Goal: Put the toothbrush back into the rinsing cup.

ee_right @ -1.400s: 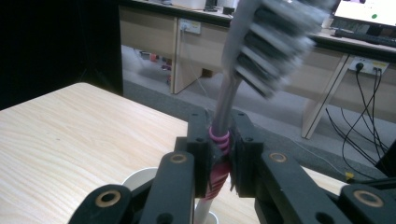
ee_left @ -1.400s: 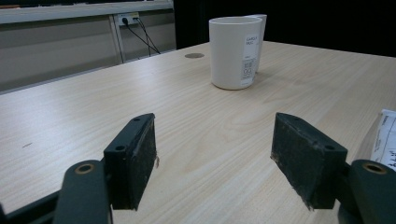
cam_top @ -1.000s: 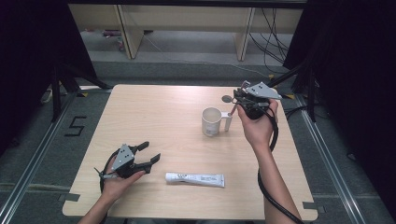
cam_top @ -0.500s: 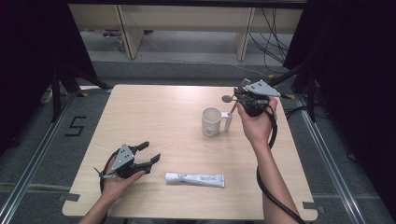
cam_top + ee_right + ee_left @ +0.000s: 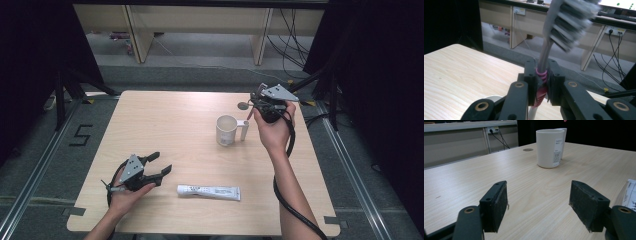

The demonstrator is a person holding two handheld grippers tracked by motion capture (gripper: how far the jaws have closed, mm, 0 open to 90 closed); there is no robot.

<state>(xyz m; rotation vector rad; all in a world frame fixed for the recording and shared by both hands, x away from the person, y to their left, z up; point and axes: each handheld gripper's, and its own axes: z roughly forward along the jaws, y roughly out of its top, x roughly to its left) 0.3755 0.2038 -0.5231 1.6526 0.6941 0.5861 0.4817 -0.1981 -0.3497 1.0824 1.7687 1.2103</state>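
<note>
While your right claw (image 5: 541, 82) pinches the toothbrush (image 5: 564, 22) at the pink ribbed part of its handle, the grey bristled head tips up and away from you, and in the high view the brush is held above the far right part of the bench (image 5: 165, 125), just beyond the white mug (image 5: 227, 130). The jaws are closed tight on the handle, one pad on each side, so the grip looks secure. The mug stands upright with its handle turned toward your right hand (image 5: 272, 132), and its mouth is open and looks empty as far as the pictures tell.

Nearer you, the toothpaste tube (image 5: 208, 191) lies flat on the bench, well apart from the mug. Your left claw (image 5: 155, 167) rests low beside the tube with its jaws spread wide and nothing between them; its own view shows the open pads (image 5: 499, 205) aimed across the wood at the mug, the tube's edge just at the right.

You seem to be at the step of carrying the brush. Whether it goes into the mug or comes to the paste, I cannot tell. For the mug, turn the handle end down over the rim before you release. For the paste, bring the left claw onto the tube first.
</note>
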